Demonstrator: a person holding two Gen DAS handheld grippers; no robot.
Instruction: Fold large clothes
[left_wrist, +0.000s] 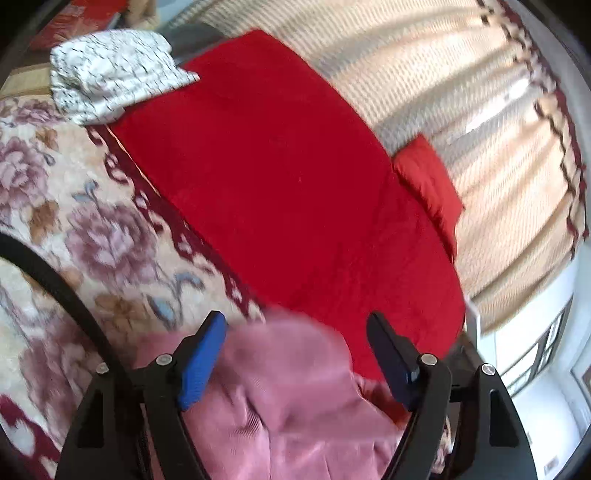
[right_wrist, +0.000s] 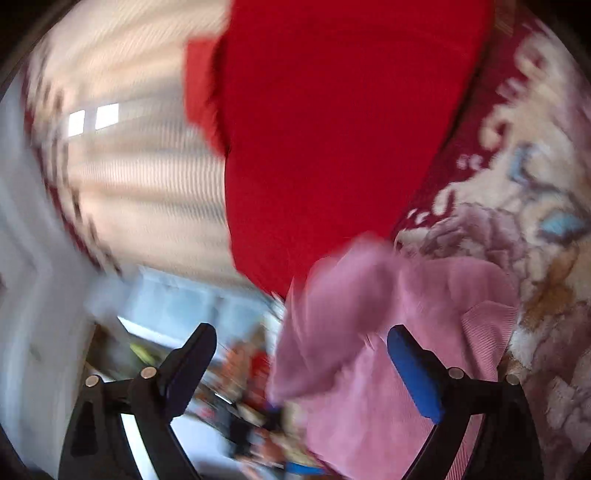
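Pink garment (left_wrist: 295, 398): ribbed fabric, crumpled, lying at the near edge of the bed, directly under and between my tongs in both wrist views.

Left view, left to right. Floral blanket (left_wrist: 74, 221) is covering the left side of the bed, its dark red patterned border running diagonally beside a red cloth (left_wrist: 280, 177) that is spreading flat across the middle. White patterned cloth (left_wrist: 110, 70) is sitting bunched at the far left, overlapping the red cloth's far corner. Striped cream bedcover (left_wrist: 461, 110) is filling the right side. My left gripper (left_wrist: 295, 350) is hanging with its jaws wide apart, gripping nothing; the pink garment is lying in the gap between the blue pad (left_wrist: 201, 365) and the dark finger on the other side, but I cannot tell whether either one is touching it.

Right view, left to right, heavily blurred. Striped cream bedcover (right_wrist: 140, 155) is showing on the left, the red cloth (right_wrist: 332, 140) in the middle, the floral blanket (right_wrist: 524, 221) on the right. My right gripper (right_wrist: 301, 363) is also standing wide, holding nothing. Pink garment (right_wrist: 388, 332) is bunching up across the right half of the gap, near the blue-padded finger (right_wrist: 417, 376), and well apart from the dark finger on the left side.
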